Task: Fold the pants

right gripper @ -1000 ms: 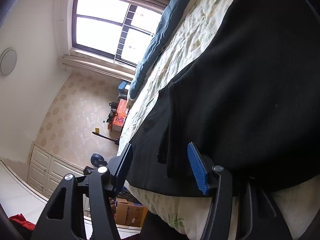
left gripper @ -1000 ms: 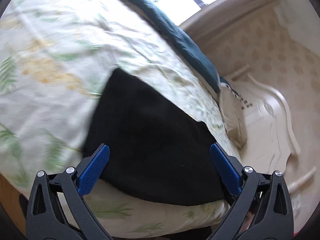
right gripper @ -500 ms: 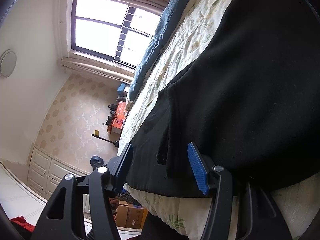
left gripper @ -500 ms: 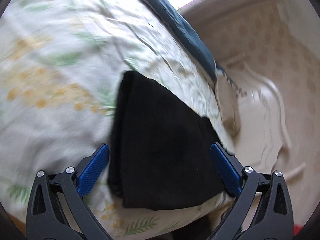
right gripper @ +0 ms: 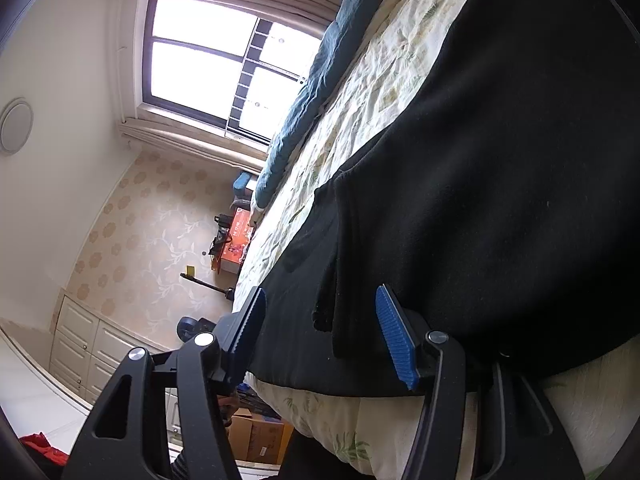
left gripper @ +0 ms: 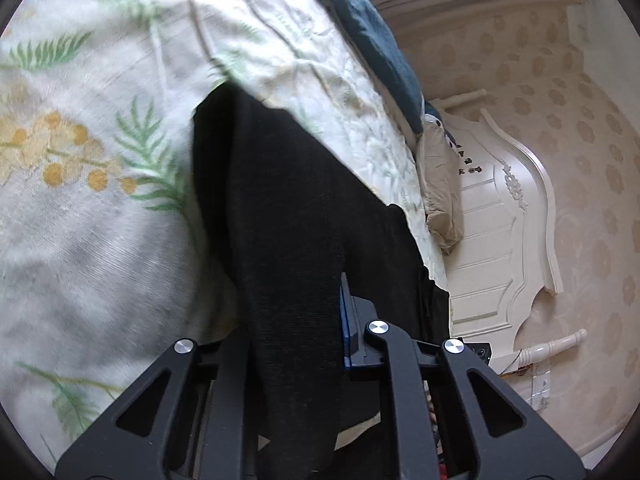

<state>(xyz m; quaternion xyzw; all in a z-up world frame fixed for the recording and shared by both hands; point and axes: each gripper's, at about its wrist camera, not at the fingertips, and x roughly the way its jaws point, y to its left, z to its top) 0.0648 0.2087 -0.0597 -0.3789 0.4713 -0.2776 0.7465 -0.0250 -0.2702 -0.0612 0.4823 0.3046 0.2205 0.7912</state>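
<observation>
On floral bedspread (left gripper: 100,200): black pants (left gripper: 280,200) bunched, clamped in left gripper (left gripper: 296,320) jaws; right gripper (right gripper: 320,336) jaws apart.

We find no text, number or brand that we can read in either view. The orange-red box (right gripper: 236,242) by the far wall in the right wrist view carries pale printing, and the cardboard box (right gripper: 260,438) under the bed shows a small mark, but both are too small for us to make out
</observation>
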